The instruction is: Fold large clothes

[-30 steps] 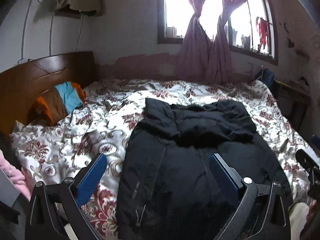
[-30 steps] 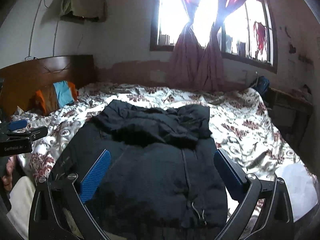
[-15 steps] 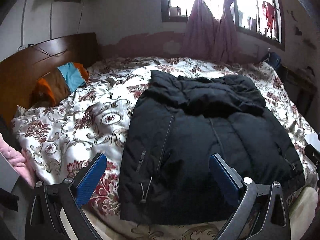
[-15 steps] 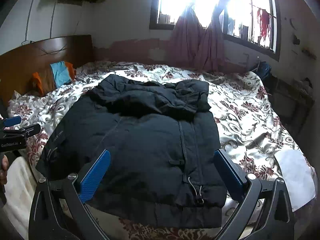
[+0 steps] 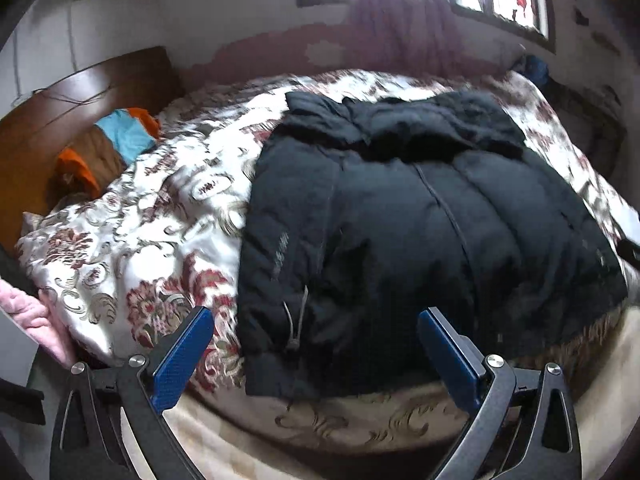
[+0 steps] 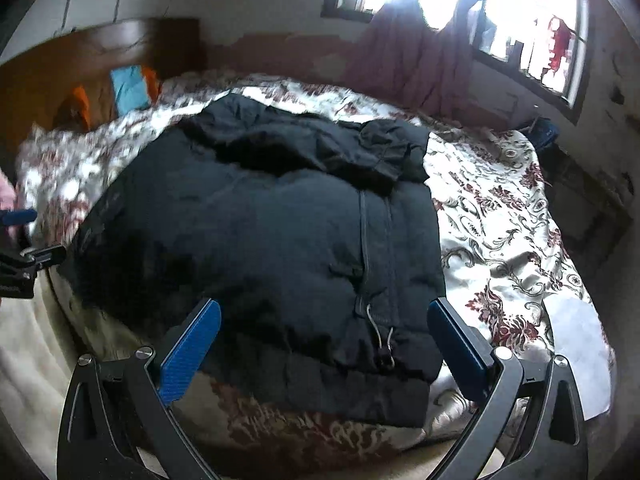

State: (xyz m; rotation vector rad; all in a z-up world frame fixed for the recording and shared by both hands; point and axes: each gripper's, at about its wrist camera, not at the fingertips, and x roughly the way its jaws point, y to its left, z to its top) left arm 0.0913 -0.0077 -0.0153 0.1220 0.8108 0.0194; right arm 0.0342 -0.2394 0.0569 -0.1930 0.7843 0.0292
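Note:
A large black padded jacket (image 5: 420,220) lies spread on the bed, hem toward me, with its sleeves folded across the chest at the far end. In the right wrist view the same jacket (image 6: 260,248) fills the middle, its zip and drawcord near the hem. My left gripper (image 5: 314,338) hangs open just above the hem's left corner, with nothing between its blue pads. Open as well, my right gripper (image 6: 324,332) hovers over the hem's right part near the drawcord. The left gripper (image 6: 20,256) also shows at the left edge of the right wrist view.
A floral quilt (image 5: 132,216) covers the bed (image 6: 500,216). An orange, brown and blue pillow (image 5: 108,148) leans on the wooden headboard (image 5: 80,96). Curtained windows (image 6: 440,12) stand behind. A white sheet (image 6: 576,336) lies at the bed's right edge, pink cloth (image 5: 24,312) at the left.
Both grippers have come down and forward toward the jacket's hem, so the jacket looms larger and the window has slid up out of view. Both stay open.

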